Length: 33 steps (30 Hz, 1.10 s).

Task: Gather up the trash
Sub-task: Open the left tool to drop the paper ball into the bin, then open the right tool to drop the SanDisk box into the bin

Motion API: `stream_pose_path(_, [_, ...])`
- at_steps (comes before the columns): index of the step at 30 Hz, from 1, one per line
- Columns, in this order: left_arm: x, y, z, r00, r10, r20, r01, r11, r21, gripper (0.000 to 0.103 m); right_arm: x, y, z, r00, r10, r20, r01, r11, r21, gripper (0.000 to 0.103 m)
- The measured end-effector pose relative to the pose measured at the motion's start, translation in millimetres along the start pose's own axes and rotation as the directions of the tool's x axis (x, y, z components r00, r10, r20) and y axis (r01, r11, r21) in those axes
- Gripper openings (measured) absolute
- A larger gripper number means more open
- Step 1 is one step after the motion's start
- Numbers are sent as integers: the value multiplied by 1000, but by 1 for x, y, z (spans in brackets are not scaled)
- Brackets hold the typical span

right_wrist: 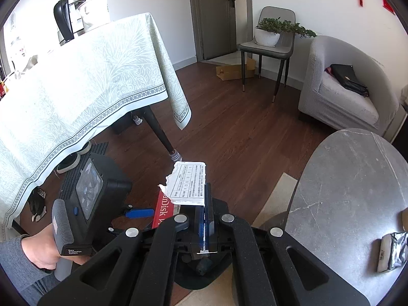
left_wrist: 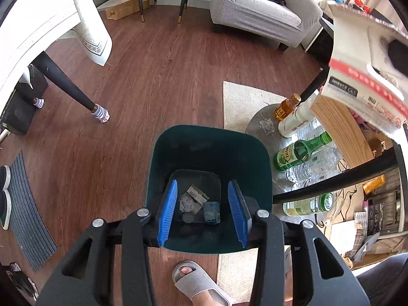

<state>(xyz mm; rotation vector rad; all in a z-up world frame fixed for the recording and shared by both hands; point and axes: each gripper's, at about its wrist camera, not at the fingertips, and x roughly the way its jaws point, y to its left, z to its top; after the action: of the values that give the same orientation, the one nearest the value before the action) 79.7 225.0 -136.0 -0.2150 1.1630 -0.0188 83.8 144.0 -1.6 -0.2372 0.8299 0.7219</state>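
Left wrist view only: left hand-held gripper (left_wrist: 204, 210), blue pads parted and holding nothing, poised over a dark green plastic waste bin (left_wrist: 211, 150) on the wooden floor (left_wrist: 158, 76). In the bin's bottom lie a crumpled grey paper wad (left_wrist: 186, 202), a torn grey card (left_wrist: 197, 194) and a small blue carton (left_wrist: 212, 211). Green glass bottles (left_wrist: 301, 151) and clear plastic bottles (left_wrist: 316, 163) crowd beside the bin. A grey slipper (left_wrist: 196, 283) shows below.

Right wrist view only: right hand-held gripper (right_wrist: 207, 199), jaws closed on a torn white-and-red printed card package (right_wrist: 190, 185). Round grey stone surface (right_wrist: 352, 186) at right carries a silver foil packet (right_wrist: 392, 251), cut off by the frame edge. A hand (right_wrist: 43, 255) grips the other device's handle.

Hard to make out: the package's red lettering, partly hidden.
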Motion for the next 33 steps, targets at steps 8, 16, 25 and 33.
stream_pose_path(8, [-33, 29, 7, 995, -13, 98, 22, 996, -91, 43, 25, 8, -5, 998, -11, -65, 10, 1000, -20, 0])
stream_pose_path(16, [-67, 36, 15, 980, -27, 199, 54, 990, -130, 39, 46, 18, -12, 993, -12, -118, 7, 999, -38, 0])
stream_pose_path(25, [-94, 23, 28, 958, -49, 281, 82, 991, -109, 31, 74, 32, -27, 980, -12, -198, -2, 998, -66, 0])
stream_pose_path(33, [-117, 11, 34, 942, -57, 331, 95, 991, -98, 30, 101, 41, -47, 960, -22, -279, -6, 995, -101, 0])
